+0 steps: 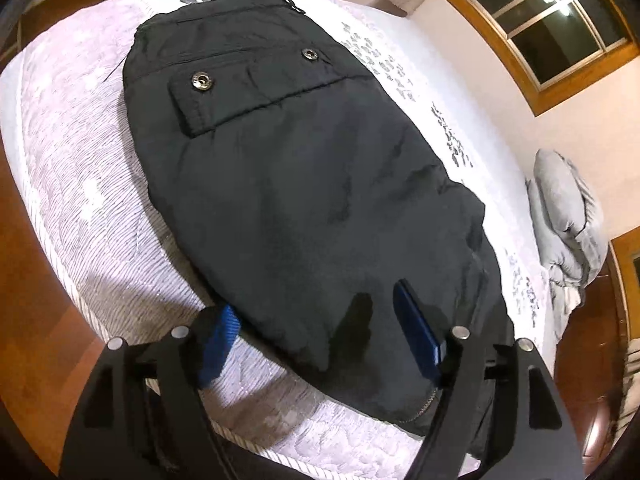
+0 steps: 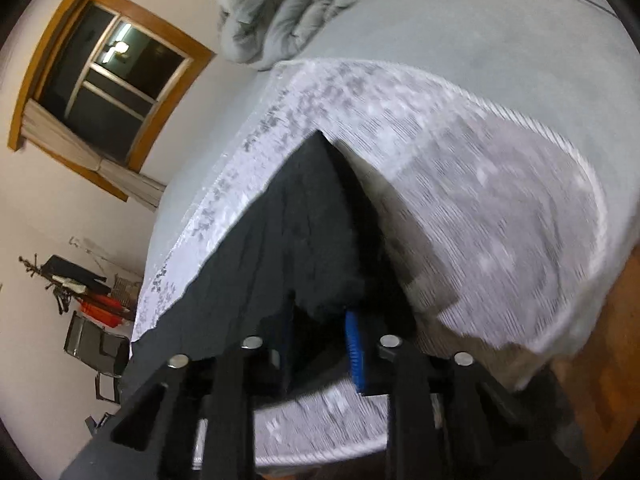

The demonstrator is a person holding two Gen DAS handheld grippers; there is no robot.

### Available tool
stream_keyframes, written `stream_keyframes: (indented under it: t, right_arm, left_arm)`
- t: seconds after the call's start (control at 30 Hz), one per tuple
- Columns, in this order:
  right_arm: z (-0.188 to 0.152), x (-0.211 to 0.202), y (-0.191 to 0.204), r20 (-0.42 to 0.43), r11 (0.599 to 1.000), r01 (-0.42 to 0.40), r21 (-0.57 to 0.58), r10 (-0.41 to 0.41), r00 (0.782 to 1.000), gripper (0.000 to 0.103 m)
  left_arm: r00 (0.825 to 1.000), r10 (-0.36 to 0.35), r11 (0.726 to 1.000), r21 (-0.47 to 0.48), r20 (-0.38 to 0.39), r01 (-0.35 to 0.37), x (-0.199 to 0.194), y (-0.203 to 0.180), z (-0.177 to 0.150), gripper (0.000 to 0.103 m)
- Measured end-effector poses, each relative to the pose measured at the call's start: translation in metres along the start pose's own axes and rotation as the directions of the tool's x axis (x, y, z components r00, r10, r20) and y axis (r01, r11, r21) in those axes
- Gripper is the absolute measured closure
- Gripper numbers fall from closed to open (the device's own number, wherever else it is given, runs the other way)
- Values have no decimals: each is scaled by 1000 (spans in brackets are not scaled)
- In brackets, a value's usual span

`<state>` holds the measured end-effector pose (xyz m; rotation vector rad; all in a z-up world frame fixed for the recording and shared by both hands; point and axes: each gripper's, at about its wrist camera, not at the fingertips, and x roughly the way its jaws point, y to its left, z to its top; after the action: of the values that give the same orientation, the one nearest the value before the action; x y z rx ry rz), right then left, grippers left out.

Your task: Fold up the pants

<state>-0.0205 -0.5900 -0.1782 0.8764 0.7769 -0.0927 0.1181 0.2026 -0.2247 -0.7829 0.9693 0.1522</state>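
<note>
Black pants point(image 1: 304, 184) lie folded on a white quilted mat point(image 1: 80, 208) on the bed, waistband and a flap pocket with two snap buttons at the far end. My left gripper point(image 1: 316, 320) is open, its blue pads either side of the near edge of the pants, holding nothing. In the right wrist view, my right gripper point(image 2: 320, 332) has its jaws close together around a raised fold of the black pants point(image 2: 296, 232), which hangs up from the mat point(image 2: 480, 200). The view is motion-blurred.
A crumpled grey duvet point(image 1: 568, 220) lies at the bed's far side and shows in the right wrist view point(image 2: 280, 12). A wood-framed window point(image 1: 552, 28), wooden floor point(image 1: 36, 320), and a chair with clutter point(image 2: 92, 312) surround the bed.
</note>
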Motion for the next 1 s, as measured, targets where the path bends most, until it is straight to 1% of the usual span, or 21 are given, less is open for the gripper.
stream_keyframes:
  t: [0.07,0.17,0.23,0.37,0.43,0.5,0.53,0.57,0.6,0.63,0.77,0.8,0.87,0.9,1.0]
  right_arm:
    - [7,1,7,13,999,-28,-17,28,1000,82]
    - [5,13,0,-72,998,56,7,-55,996,82]
    - [-4,10,-6,-107,997,81,11,-79,991,82]
    - [-24,0,-16,-127,997,71,26,-67,990,82]
    - [-28,-4,-18,-116,998,49,27,-46,992,82]
    - [-27,-11,-21,-102,997,25,70,-18,995,48]
    - [-27,-16,-22,-79,996,10,86,-3,997,28]
    - [-26,-19,-21,-65,995,-12,96,18,998,28]
    - [-25,-20,-22,-70,994,-27,106,34,997,28]
    - [-24,-20,-23,-78,993,-24,113,33,996,28]
    - [-28,-15,-28,-119,990,28,135,-12,993,28]
    - [-32,-14,-30,-124,988,19,153,0,992,28]
    - [-36,-9,-33,-123,983,1,186,22,992,28]
    - [-38,-8,-35,-114,981,-1,192,23,993,28]
    - [-35,3,-34,-104,977,-5,212,28,994,28]
  left_arm:
    - [1000,6,1000,-8,9,-6,0,1,0,29]
    - [1000,18,1000,-15,12,-18,1,2,1,29]
    - [1000,25,1000,-5,12,-24,1,1,2,27]
    - [1000,27,1000,-4,9,-27,2,2,4,27]
    - [999,33,999,-3,7,-33,3,2,6,26]
    - [999,38,999,-1,4,-38,3,0,6,24]
    - [999,39,999,0,4,-39,2,0,5,24]
    - [999,36,999,0,3,-36,1,0,5,24]
    - [999,33,999,-2,2,-33,0,1,5,24]
    - [1000,30,999,-12,-1,-30,-2,3,5,24]
    - [999,37,998,-46,5,-37,-11,10,5,24]
    - [999,45,998,-45,6,-45,-12,11,5,19]
    - [996,92,995,-44,5,-91,-16,14,4,13]
    - [995,104,994,-46,4,-104,-17,16,4,13]
    - [995,102,992,-73,-12,-103,-15,25,5,13]
